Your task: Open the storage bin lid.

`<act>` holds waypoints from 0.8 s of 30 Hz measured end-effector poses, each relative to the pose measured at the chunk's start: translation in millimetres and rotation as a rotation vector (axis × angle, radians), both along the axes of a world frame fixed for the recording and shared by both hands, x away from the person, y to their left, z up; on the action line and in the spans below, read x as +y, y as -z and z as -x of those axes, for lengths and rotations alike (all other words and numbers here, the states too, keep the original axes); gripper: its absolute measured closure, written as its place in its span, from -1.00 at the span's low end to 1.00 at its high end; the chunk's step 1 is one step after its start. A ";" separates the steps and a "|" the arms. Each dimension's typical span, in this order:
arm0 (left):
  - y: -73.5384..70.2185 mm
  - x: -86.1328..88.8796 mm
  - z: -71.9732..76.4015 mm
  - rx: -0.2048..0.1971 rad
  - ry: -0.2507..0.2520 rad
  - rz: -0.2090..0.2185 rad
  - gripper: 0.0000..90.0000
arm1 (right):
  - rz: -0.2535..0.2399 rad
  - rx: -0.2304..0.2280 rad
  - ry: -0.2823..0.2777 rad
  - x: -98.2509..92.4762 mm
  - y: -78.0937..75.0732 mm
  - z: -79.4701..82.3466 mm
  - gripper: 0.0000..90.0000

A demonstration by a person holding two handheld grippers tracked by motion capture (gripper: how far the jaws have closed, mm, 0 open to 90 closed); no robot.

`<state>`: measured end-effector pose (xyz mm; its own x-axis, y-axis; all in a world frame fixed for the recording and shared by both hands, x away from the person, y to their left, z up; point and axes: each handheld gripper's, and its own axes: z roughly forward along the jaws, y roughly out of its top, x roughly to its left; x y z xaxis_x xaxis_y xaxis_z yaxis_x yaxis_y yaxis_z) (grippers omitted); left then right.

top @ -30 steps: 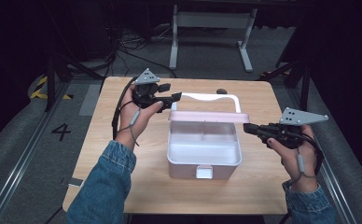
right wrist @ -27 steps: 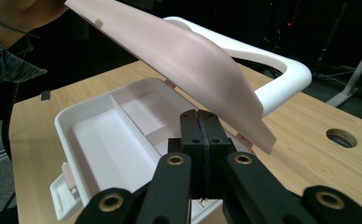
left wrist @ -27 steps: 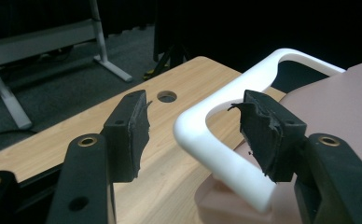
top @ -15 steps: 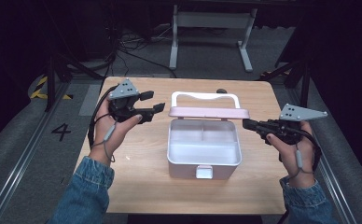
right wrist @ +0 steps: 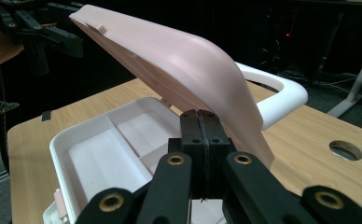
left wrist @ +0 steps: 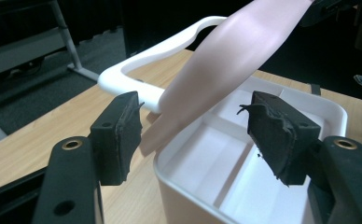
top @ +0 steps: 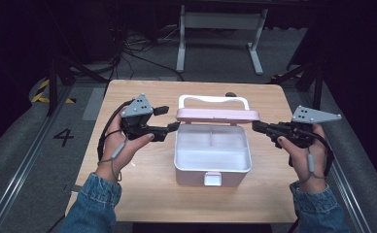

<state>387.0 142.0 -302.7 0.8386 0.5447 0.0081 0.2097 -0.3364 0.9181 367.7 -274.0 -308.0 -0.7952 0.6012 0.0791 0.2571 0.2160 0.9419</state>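
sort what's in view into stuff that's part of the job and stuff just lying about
In the job: white box, its raised pink lid, white handle, left claw, right claw.
Lying about: floor cables, metal stand.

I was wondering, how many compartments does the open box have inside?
3 that I can see. In the box, two smaller ones sit side by side along the far, hinged edge, and one wide one fills the near half. The raised lid may hide more.

Wooden table (top: 152,194) at frame centre; white metal stand (top: 220,22) at top centre; floor marking "4" (top: 63,137) at left.
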 end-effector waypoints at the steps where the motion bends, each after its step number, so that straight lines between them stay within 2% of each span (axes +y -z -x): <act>1: 0.1 -2.1 -0.9 -0.005 -0.003 0.002 -0.23 | -0.001 -0.001 0.002 -0.3 0.2 -0.2 1.00; 5: 0.6 -13.0 -8.2 -0.025 0.007 0.019 -0.24 | -0.006 -0.004 0.006 -1.5 0.2 -0.6 1.00; 16: 4.4 -29.2 -18.1 -0.025 0.021 0.056 -0.17 | -0.015 -0.005 0.011 -3.7 -0.5 0.1 1.00; 21: 2.5 -27.4 -19.2 -0.022 0.005 0.116 0.08 | -0.012 -0.009 0.012 -3.9 -0.6 0.5 1.00; 23: 2.1 -26.9 -19.3 -0.021 0.002 0.128 0.14 | -0.011 -0.008 0.013 -3.9 -0.6 0.6 1.00; 24: 1.0 -26.2 -19.1 -0.036 -0.005 0.119 0.21 | -0.010 -0.011 0.015 -4.1 -0.6 0.9 1.00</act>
